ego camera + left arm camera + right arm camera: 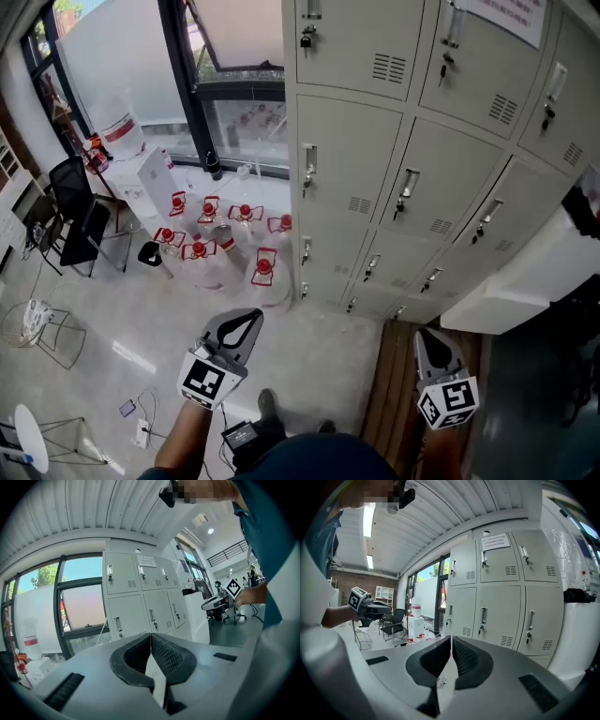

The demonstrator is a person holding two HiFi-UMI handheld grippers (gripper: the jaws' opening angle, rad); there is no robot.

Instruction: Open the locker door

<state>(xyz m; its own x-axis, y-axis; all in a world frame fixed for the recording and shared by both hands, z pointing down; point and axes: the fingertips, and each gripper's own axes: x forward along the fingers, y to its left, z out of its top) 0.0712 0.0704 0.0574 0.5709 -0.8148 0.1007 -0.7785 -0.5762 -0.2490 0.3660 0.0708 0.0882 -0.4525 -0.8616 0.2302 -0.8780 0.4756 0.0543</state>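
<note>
Below the grey steel locker bank (352,150) at one o'clock, the left tool (251,319) and right tool (427,336) hang closed, empty, well apart from it. Best approach, likely: open one tool and square it to a silver door handle (308,165).

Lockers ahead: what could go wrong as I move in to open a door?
1. The left gripper and right gripper are both shut and empty; unless opened, they would likely just bump a door handle.
2. Keys hang beside the handles and could snag a jaw.
3. Water jugs crowd the floor by the left column of lockers; a step there may topple one.
</note>
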